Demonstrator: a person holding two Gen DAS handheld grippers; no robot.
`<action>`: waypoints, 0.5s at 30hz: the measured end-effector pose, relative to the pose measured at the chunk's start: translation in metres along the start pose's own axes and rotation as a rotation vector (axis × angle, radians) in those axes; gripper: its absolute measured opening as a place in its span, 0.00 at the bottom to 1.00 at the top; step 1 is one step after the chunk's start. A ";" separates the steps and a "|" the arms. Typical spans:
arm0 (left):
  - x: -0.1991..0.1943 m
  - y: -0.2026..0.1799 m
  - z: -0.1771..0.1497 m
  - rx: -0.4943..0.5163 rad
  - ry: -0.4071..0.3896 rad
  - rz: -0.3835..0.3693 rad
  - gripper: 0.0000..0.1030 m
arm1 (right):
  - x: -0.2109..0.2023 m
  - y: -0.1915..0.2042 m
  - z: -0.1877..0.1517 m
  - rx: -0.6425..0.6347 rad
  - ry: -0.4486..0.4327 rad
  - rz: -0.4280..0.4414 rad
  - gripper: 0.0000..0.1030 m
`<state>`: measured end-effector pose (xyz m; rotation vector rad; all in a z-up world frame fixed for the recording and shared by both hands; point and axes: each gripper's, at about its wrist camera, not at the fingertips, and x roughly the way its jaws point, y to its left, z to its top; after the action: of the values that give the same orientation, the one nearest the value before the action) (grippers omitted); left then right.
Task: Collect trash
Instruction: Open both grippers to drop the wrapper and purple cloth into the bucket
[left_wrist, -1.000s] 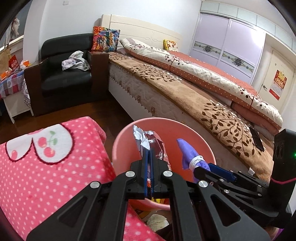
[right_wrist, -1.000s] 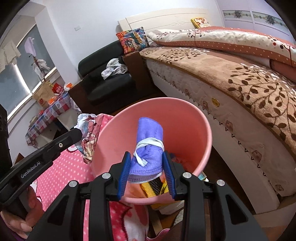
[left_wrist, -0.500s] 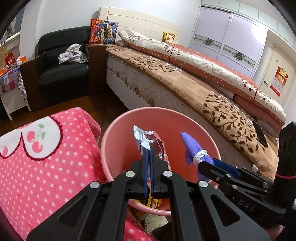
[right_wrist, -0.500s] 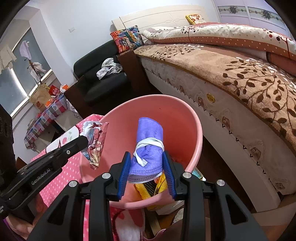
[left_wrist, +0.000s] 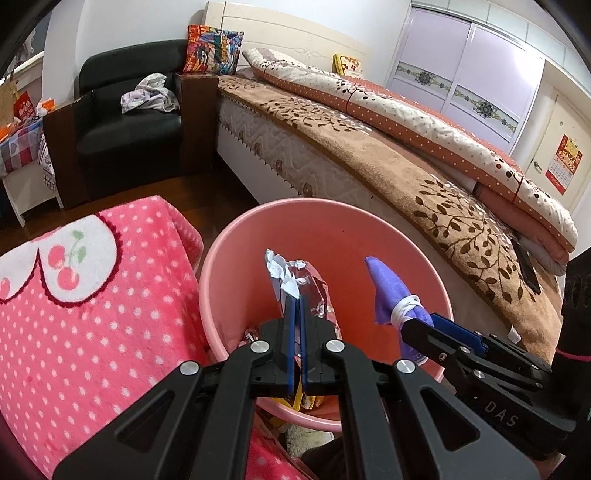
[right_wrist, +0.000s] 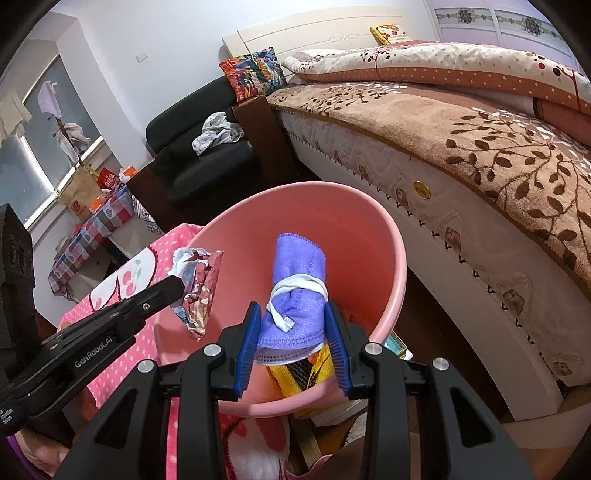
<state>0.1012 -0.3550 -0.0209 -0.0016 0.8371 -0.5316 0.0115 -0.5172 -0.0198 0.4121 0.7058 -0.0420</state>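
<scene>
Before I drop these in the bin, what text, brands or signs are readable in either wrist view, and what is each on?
"GenRobot.AI": on the left gripper arm, right wrist view.
"DAS": on the right gripper arm, left wrist view; it may continue out of sight.
Red wall calendar: print too small to read.
Gold badge on the mattress side: too small to read.
Red packet and paper bag on the side table: blurred.

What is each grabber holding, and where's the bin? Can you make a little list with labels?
left gripper: shut on a crinkled foil wrapper
right gripper: shut on a purple mask bundled with its white strap
pink bin: under both items, beside the bed
inside bin: yellow packaging already there
next to bin: pink dotted blanket
</scene>
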 end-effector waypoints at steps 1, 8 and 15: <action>0.002 0.001 0.000 -0.004 0.008 -0.003 0.01 | 0.000 0.000 0.000 0.000 0.000 -0.001 0.34; 0.006 0.002 -0.003 -0.017 0.035 -0.003 0.02 | 0.000 0.000 0.000 0.001 0.000 -0.001 0.34; 0.006 0.003 -0.004 -0.022 0.045 0.003 0.03 | 0.000 0.000 0.001 0.001 0.001 0.000 0.34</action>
<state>0.1029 -0.3545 -0.0289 -0.0084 0.8865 -0.5211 0.0119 -0.5176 -0.0195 0.4133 0.7065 -0.0426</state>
